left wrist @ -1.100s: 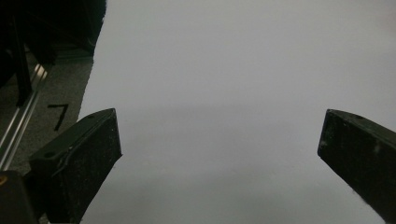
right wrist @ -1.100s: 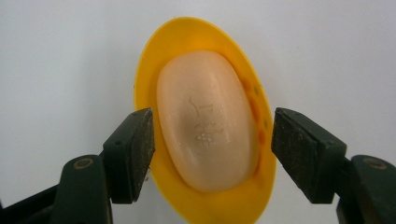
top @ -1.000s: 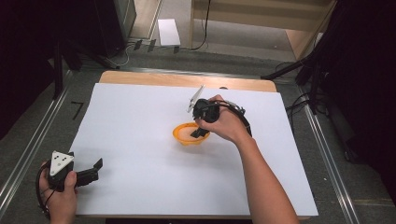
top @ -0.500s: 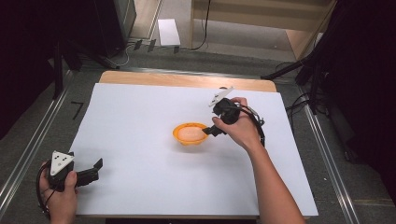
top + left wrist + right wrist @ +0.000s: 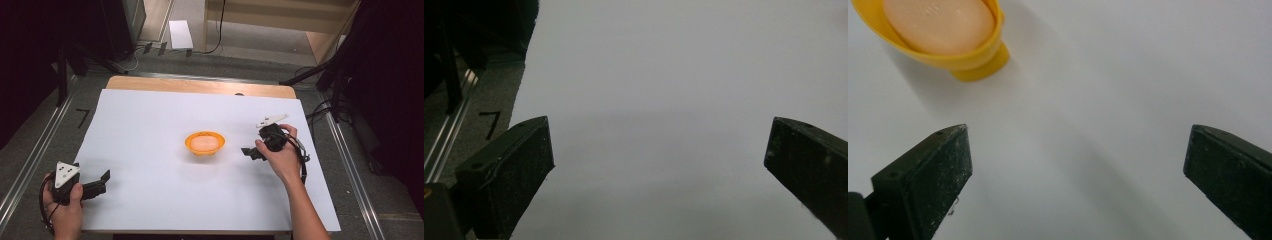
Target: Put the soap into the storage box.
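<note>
at the near left corner of the smooth white worktop [image 5: 150, 125] the left gripper [image 5: 95, 186] rests, its matte black fingers apart over bare sheet. in the middle sits a round glossy orange bowl [image 5: 204, 142] holding an oval, pale peach soap [image 5: 204, 142]. just right of it, apart, the right gripper [image 5: 249, 151] has just been opening its fingers, nothing between them.
</note>
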The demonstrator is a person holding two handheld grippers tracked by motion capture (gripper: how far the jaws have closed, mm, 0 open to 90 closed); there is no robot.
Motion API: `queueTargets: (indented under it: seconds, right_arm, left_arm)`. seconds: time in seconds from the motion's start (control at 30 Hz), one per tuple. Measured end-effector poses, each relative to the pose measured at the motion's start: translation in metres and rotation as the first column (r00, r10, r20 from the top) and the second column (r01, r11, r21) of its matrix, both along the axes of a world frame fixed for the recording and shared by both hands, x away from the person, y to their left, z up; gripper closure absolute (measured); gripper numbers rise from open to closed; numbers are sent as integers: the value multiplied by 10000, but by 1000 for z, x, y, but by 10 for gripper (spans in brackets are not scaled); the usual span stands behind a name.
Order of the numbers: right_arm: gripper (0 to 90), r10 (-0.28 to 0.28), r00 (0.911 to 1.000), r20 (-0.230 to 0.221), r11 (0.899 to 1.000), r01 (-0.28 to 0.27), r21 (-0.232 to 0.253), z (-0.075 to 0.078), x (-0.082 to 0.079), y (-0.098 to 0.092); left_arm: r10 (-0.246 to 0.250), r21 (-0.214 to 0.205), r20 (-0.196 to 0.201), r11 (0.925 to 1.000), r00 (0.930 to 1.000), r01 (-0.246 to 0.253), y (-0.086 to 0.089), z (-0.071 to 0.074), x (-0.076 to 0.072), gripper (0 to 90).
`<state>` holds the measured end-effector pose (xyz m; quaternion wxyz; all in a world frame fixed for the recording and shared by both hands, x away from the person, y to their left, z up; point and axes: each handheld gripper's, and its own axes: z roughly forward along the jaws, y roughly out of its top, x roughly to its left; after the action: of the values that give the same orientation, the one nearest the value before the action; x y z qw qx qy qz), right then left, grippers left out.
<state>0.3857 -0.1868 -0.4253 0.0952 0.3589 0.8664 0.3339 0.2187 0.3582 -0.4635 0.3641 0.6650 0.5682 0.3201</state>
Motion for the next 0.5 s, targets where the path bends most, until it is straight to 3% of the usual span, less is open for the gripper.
queueTargets:
  seconds: [0.27,0.5]
  right_arm:
    - [0,-899,9959,124,9949,892,479,-16,-26,-37]
    - [0,-1456,9893,112,9874,1446,638,-30,-45,-57]
  left_arm:
    - [24,15,-6,10000,10000,-24,0,0,0,0]
    - [30,41,-9,10000,10000,-30,0,0,0,0]
